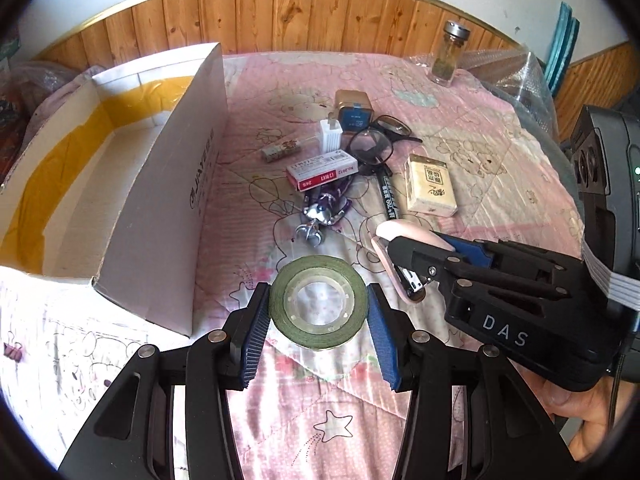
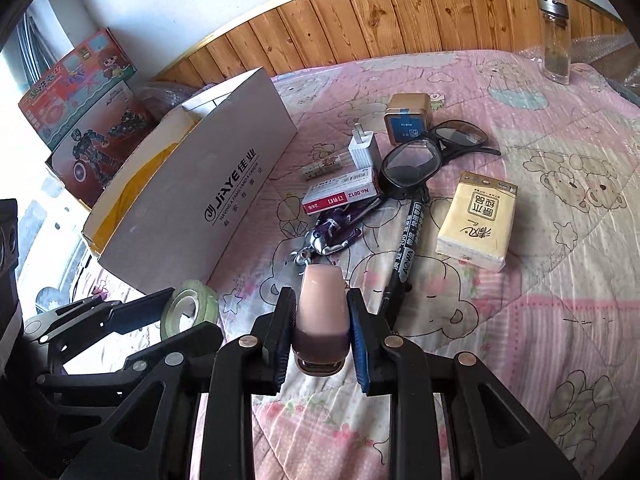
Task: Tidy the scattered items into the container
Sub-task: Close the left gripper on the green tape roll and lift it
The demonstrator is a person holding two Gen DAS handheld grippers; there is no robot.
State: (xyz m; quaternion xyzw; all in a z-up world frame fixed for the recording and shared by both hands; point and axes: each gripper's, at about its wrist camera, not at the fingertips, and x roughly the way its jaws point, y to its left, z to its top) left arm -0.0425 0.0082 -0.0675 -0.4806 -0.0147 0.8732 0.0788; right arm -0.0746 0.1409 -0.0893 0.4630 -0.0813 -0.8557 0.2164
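A white cardboard box [image 1: 168,208] stands open on the pink quilt at the left; it also shows in the right wrist view [image 2: 208,200]. My left gripper [image 1: 318,314] is shut on a green tape roll [image 1: 318,304], also seen in the right wrist view [image 2: 190,308]. My right gripper [image 2: 320,322] is shut on a pink stapler [image 2: 320,308], seen from the side in the left wrist view [image 1: 404,248]. Scattered beyond: a staple box [image 2: 340,196], a charger [image 2: 364,148], glasses [image 2: 416,160], a black marker [image 2: 404,240], a tissue pack [image 2: 478,220], a keychain [image 2: 328,236] and a gold tin [image 2: 408,118].
A glass jar [image 2: 554,36] stands at the back right near bubble wrap [image 1: 520,76]. Toy boxes [image 2: 88,112] sit behind the cardboard box. A wooden headboard [image 2: 400,20] runs along the back. A small tube [image 1: 282,150] lies by the charger.
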